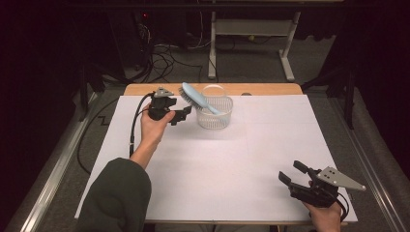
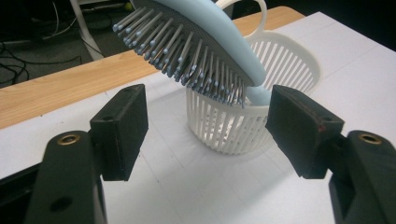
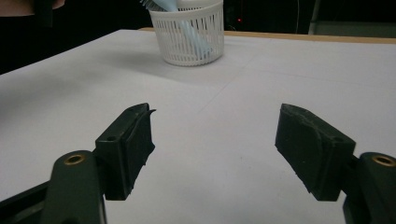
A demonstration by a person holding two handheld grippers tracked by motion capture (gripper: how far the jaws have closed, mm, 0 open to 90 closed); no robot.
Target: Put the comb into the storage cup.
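1. Tool status first: left tool has its jaws apart with nothing between them, sitting just beside the basket on its left. Right tool is also wide open and empty, parked at the near right edge, well apart from everything.
2. Worktop: white sheet over a wooden top, otherwise bare around the basket.
3. Basket: white slotted plastic, upright, at the far middle of the sheet, with a loop handle at the back rim.
4. Hairbrush: light blue, handle end down inside the basket, bristle head leaning out over the left rim. In the left gripper view the bristles face down toward the jaws, and the head hangs above and beyond the pads.
5. Judged step: left tool is either about to take the brush or has just let it go; can't tell which.
6. If gripping: close on the solid blue back and edges of the head, not the bristles. Lift along the handle's axis so the light basket doesn't tip or drag.
7. Right tool could steady the basket rim if it shifts.
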